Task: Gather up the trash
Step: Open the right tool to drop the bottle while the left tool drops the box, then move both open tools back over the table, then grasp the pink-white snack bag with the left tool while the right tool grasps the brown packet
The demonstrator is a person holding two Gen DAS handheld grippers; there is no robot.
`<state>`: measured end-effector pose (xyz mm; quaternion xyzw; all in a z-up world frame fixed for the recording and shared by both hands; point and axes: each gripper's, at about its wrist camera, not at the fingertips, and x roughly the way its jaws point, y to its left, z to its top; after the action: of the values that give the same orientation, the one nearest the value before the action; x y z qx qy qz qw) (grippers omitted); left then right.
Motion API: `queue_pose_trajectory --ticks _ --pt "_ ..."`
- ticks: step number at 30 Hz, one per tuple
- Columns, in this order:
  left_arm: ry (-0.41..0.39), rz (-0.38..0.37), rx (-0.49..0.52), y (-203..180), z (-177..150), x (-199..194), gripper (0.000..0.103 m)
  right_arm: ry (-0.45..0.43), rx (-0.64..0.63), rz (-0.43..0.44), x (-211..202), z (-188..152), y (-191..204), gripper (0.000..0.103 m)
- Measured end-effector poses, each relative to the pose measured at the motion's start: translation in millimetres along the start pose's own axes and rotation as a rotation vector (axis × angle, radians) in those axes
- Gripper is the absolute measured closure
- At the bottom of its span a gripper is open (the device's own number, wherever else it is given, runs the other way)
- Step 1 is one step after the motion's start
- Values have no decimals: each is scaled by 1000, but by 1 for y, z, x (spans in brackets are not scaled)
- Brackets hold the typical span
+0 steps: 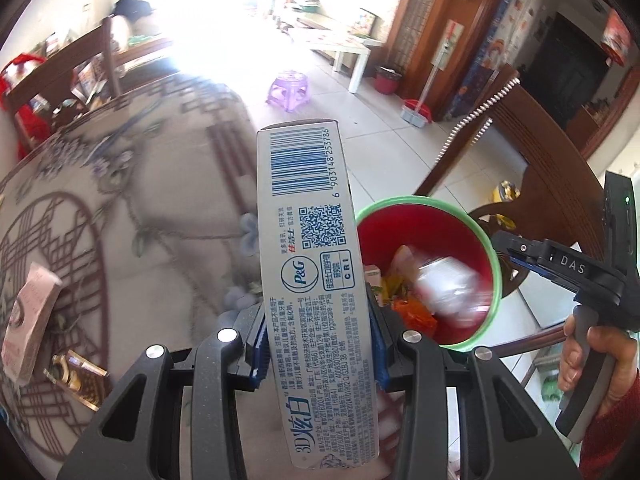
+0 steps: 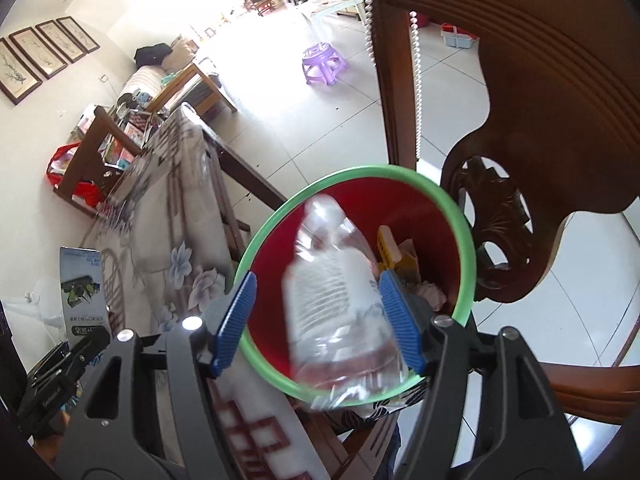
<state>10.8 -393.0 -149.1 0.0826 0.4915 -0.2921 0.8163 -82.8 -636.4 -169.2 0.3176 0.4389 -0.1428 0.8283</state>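
Left tool (image 1: 318, 344) is clamped on a long toothpaste box (image 1: 310, 248), blue pads pressed against both of its long sides, the barcode end pointing toward 12 o'clock. At 3 o'clock of the box sits a red bin (image 1: 486, 248) with a green rim, already holding wrappers and cartons. A blurred clear plastic bottle (image 1: 450, 292) shows inside the bin's mouth. On the patterned tabletop (image 1: 132, 208), a pink packet (image 1: 28, 324) lies at 9 o'clock, with a gold wrapper (image 1: 76, 378) just beside it.

Right tool (image 2: 318, 324) is spread wide over the bin (image 2: 472, 264); the bottle (image 2: 340, 300) sits between the pads, blurred, and no contact is visible. A carved wooden chair (image 2: 520, 100) stands at 2 o'clock.
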Motion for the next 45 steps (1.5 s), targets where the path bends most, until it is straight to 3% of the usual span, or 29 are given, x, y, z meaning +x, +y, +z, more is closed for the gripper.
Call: queue_pose_trajectory --ticks 7,15,20,24,32,39,45 --pt "41 -81 121 -45 16 31 68 -55 -10 -52 -25 -3 -10 38" --pt "29 -138 193 -86 32 46 69 -122 -46 -148 -60 -11 -17 37" --pt "-9 -158 209 -95 37 34 46 -133 -32 -162 -67 -17 -18 37" --pt "-28 -163 190 -85 35 18 41 -136 -32 -170 -71 -23 -14 32" --pt "-85 -113 84 -18 12 -26 37 -132 -76 -166 -71 -34 12 32" --pt "-88 29 -25 86 -21 -49 36 -105 -148 -138 -58 -52 63 32" --pt "-64 215 -92 197 -48 -63 36 -60 -204 -98 -39 -76 114 32"
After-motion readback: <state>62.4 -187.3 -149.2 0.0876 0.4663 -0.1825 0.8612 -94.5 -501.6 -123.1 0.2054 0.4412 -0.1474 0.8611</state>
